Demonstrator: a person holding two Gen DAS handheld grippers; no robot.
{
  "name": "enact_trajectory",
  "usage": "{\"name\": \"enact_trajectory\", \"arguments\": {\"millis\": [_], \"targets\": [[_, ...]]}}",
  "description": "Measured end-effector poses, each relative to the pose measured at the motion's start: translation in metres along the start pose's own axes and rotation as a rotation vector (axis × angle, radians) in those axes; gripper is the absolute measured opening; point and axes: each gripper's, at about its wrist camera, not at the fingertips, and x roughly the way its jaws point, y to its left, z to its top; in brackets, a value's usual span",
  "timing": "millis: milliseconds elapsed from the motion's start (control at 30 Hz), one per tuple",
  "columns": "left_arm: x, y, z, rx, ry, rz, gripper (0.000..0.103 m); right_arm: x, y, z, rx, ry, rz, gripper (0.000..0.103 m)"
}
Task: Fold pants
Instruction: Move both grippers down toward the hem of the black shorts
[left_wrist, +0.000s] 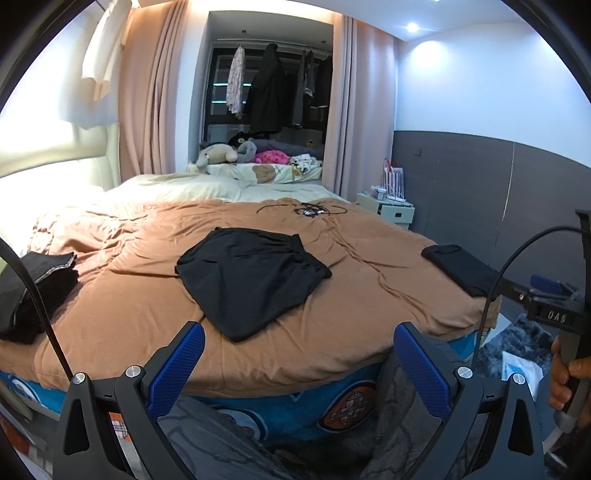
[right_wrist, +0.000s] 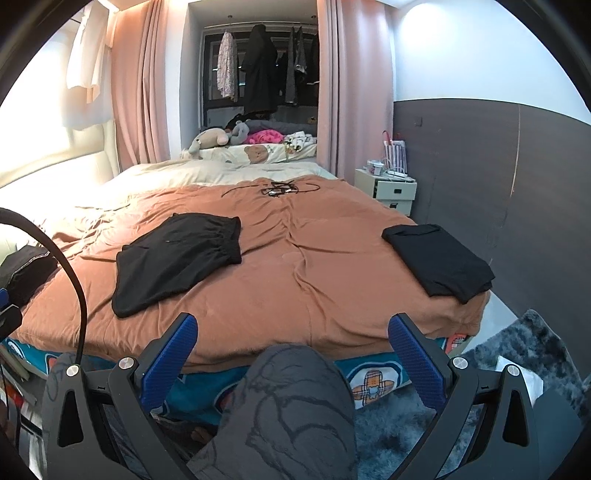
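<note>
A home bedroom, wide bed (right_wrist: 332, 295) under a brown blanket, pink curtains (right_wrist: 136, 85), plush toys (right_wrist: 221, 138) (piled past the pillows), clothes hanging (right_wrist: 260, 70), bedside drawers (right_wrist: 391, 188)

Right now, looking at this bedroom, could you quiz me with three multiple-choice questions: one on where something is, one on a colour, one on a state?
1. Where does the unfolded pair of black fabric shorts lie?
A. on the floor rug
B. on the brown bedspread
C. on the nightstand

2. What colour are the claw pads?
A. red
B. green
C. blue

3. How is the left claw?
A. open, empty
B. shut on cloth
C. holding a cable

Answers:
B, they lie spread mid-bed.
C, blue textured pads show.
A, pads stand wide apart with nothing between.
</note>
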Motion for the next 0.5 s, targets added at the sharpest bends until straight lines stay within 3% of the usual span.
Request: {"name": "enact_trajectory", "arguments": {"millis": [500], "targets": [[0.070,0.054,0.023,-0.074,0.150,0.072,0.103,0.083,0.005,0.056,-0.037,0.082,0.200,0.103]]}}
